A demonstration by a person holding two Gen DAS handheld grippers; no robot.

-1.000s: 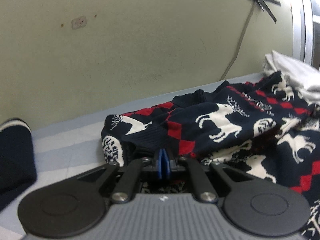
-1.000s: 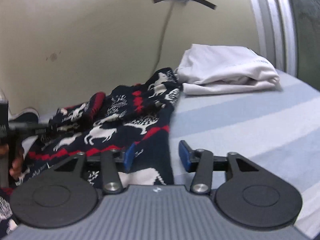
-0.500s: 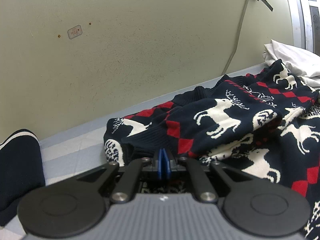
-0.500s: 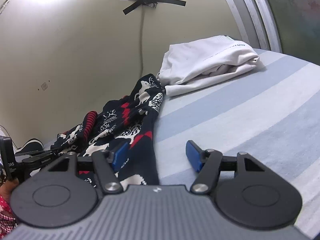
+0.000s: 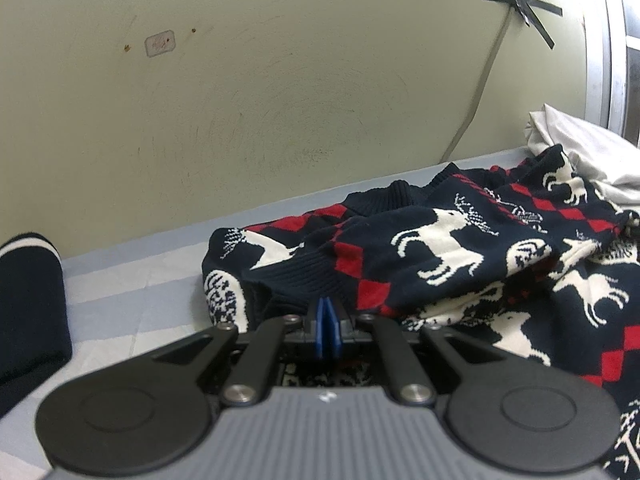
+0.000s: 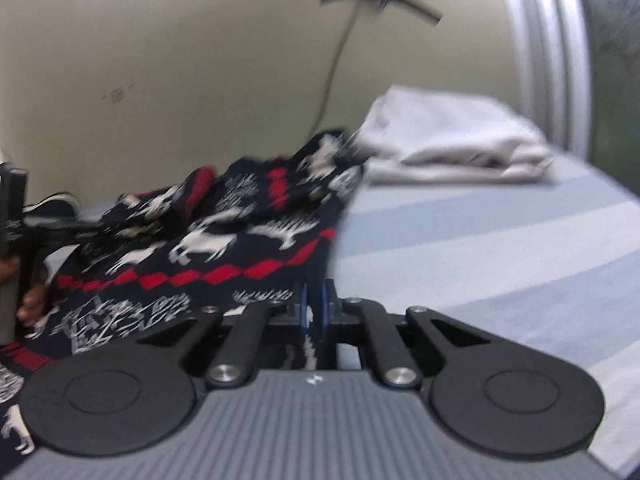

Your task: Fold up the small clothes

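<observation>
A navy knit sweater [image 5: 460, 248] with white reindeer and red diamonds lies bunched on the blue-and-white striped bed sheet [image 5: 132, 300]. My left gripper [image 5: 327, 330] is shut on the sweater's ribbed hem at its left end. In the right wrist view the sweater [image 6: 248, 236] stretches left of centre, and my right gripper [image 6: 314, 312] is shut on its right edge, low over the sheet [image 6: 480, 248]. The left gripper and the hand that holds it show at the left edge of the right wrist view [image 6: 20, 236].
A folded white garment [image 6: 452, 140] lies on the sheet behind the sweater, by the wall; it also shows in the left wrist view [image 5: 580, 148]. A folded navy piece with a white stripe [image 5: 28, 304] sits at the left. A taped cable [image 6: 340, 60] runs down the cream wall.
My right gripper was open beside the sweater's edge; it has closed on that edge. My left gripper stays shut on the hem and has shifted only slightly.
</observation>
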